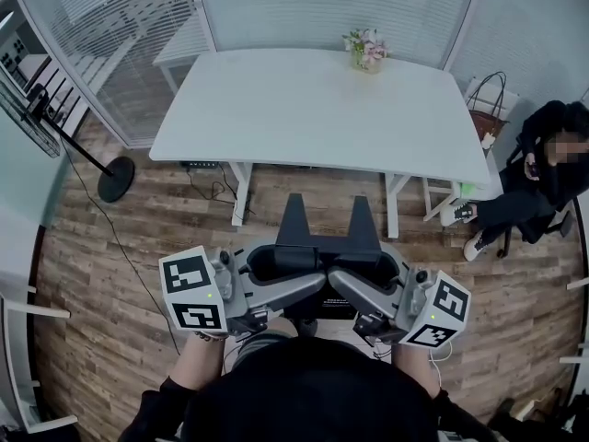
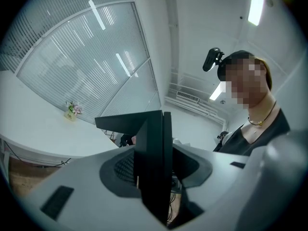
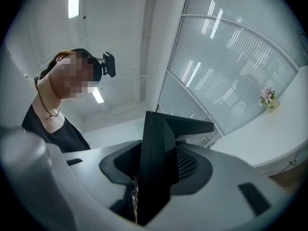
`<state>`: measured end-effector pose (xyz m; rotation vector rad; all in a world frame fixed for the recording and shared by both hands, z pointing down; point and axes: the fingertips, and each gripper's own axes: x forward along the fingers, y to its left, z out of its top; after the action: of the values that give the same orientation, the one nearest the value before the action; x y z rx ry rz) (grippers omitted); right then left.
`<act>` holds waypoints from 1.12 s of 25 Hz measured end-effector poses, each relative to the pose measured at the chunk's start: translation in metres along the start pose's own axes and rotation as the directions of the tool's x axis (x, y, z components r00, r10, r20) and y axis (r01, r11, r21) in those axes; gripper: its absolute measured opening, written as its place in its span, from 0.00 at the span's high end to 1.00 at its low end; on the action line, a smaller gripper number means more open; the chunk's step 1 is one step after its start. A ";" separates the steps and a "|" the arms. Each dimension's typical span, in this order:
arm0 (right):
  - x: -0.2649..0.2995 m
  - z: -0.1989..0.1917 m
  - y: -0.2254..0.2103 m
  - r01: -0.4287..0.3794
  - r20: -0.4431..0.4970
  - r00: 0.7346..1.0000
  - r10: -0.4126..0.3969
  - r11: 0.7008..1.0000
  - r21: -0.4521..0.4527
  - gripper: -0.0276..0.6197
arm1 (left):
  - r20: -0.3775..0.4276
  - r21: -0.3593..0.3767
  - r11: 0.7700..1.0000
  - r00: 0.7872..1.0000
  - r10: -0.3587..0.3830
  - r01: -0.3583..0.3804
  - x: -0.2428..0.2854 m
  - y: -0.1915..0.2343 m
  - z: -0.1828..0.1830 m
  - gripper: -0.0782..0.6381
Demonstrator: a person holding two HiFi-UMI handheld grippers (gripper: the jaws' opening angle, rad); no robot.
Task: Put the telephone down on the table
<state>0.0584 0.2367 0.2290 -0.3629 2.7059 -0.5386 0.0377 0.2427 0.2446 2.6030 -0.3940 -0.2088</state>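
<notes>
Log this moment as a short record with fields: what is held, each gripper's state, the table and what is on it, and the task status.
held item: black telephone, upright in the air between both grippers
left gripper: jaws closed on the telephone's left end
right gripper: jaws closed on its right end
surface: white table, ahead of the wearer, apart from the telephone
on it: small vase of flowers near the far edge
bystander: seated person right of the table
task status: telephone not yet set down

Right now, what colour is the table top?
White; the table shows best in the head view.
</notes>
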 end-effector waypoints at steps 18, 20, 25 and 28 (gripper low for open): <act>0.009 -0.001 -0.008 -0.027 -0.006 1.000 0.027 1.000 0.014 0.68 | 0.008 0.002 1.000 1.000 0.030 -0.030 -0.004 0.011 0.005 0.62; 0.013 -0.003 -0.010 -0.027 -0.007 1.000 0.027 1.000 0.012 0.68 | 0.009 0.003 1.000 1.000 0.028 -0.028 -0.006 0.014 0.005 0.62; 0.017 -0.005 -0.018 -0.019 -0.009 1.000 0.019 1.000 0.001 0.68 | 0.010 0.007 1.000 1.000 0.015 -0.015 -0.008 0.023 0.006 0.62; 0.021 -0.002 -0.025 -0.016 -0.009 1.000 0.016 1.000 -0.010 0.68 | 0.015 0.014 1.000 1.000 0.005 -0.005 -0.006 0.030 0.011 0.62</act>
<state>0.0430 0.2084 0.2346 -0.3423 2.7187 -0.5235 0.0228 0.2142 0.2507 2.6152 -0.4083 -0.2248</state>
